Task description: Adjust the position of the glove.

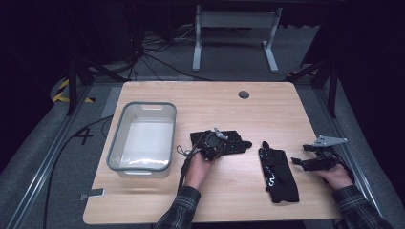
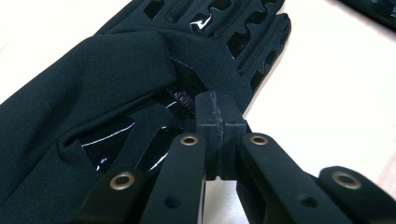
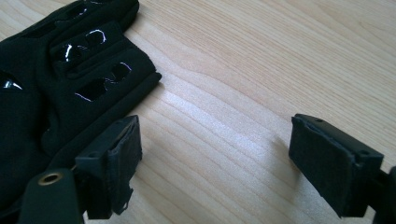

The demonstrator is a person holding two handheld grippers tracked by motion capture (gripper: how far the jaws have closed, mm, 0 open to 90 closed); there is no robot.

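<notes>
Left gripper [image 2: 219, 126] jaws meet at the glove's [image 2: 93, 93] edge.

High view: from above the near edge, facing forward and down over the whole table [image 1: 200, 102]. Left gripper view: pressed close along shut jaws onto one black glove [image 2: 93, 84]. Right gripper view: low over tabletop, second glove [image 3: 56, 79] upper left. Shared: gloves, wood.

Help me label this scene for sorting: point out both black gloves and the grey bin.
Left glove [image 1: 234, 142], high view, on its finger end beside the left gripper.
Right glove [image 1: 279, 176], high view, mid palm.
Grey bin [image 1: 142, 169], high view, near rim.
</notes>
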